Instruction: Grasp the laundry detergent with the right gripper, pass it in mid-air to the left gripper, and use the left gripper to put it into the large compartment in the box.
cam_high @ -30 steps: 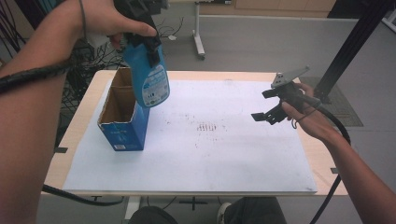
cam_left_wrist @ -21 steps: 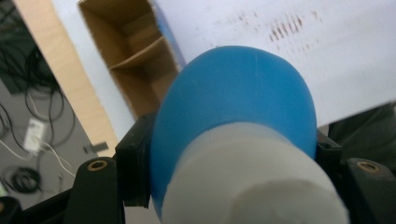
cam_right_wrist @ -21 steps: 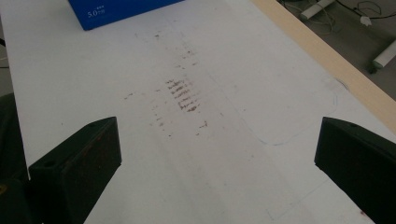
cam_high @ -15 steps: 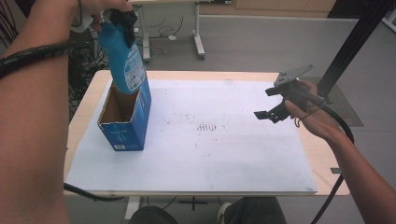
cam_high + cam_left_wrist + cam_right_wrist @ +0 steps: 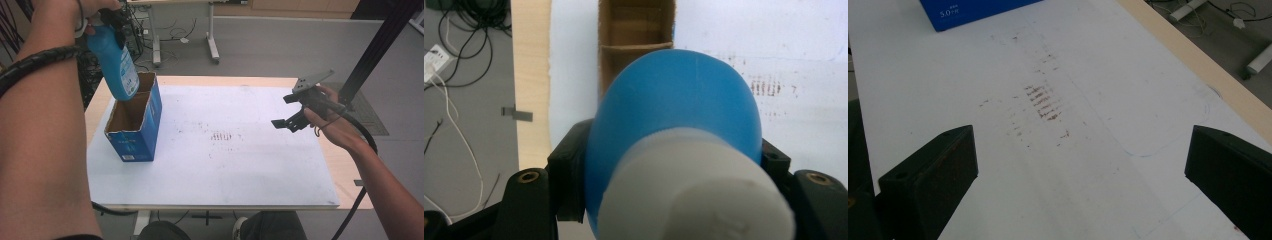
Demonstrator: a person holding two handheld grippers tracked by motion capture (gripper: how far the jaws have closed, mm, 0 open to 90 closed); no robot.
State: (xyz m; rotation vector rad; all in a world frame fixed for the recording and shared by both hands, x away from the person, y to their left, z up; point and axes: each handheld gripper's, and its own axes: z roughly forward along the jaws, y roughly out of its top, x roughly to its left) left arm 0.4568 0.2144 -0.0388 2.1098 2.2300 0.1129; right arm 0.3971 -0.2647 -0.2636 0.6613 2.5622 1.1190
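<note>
A blue bottle point(image 5: 116, 62) with a white cap point(image 5: 696, 192) hangs upright above the far compartment of an open blue cardboard box point(image 5: 134, 122). My left gripper point(image 5: 107, 22) is shut on the bottle's neck, held high at the table's far left. In the left gripper view the bottle point(image 5: 674, 115) sits between the black jaws, over the box's brown inside point(image 5: 636, 32). My right gripper point(image 5: 290, 117) hovers open over the table's right side with nothing between its jaws. The right gripper view looks across the white sheet toward the box's blue side point(image 5: 973, 12).
A white sheet point(image 5: 225, 150) with brownish smudges point(image 5: 222, 136) covers most of the wooden table point(image 5: 350, 175). Behind the table stand another desk's legs point(image 5: 212, 42) and loose cables point(image 5: 137, 30) on the grey floor. A black post point(image 5: 375, 45) rises at the right.
My left gripper has carried the bottle up and away toward the far left, from beside the box to above its far compartment. The right gripper has hardly moved.
</note>
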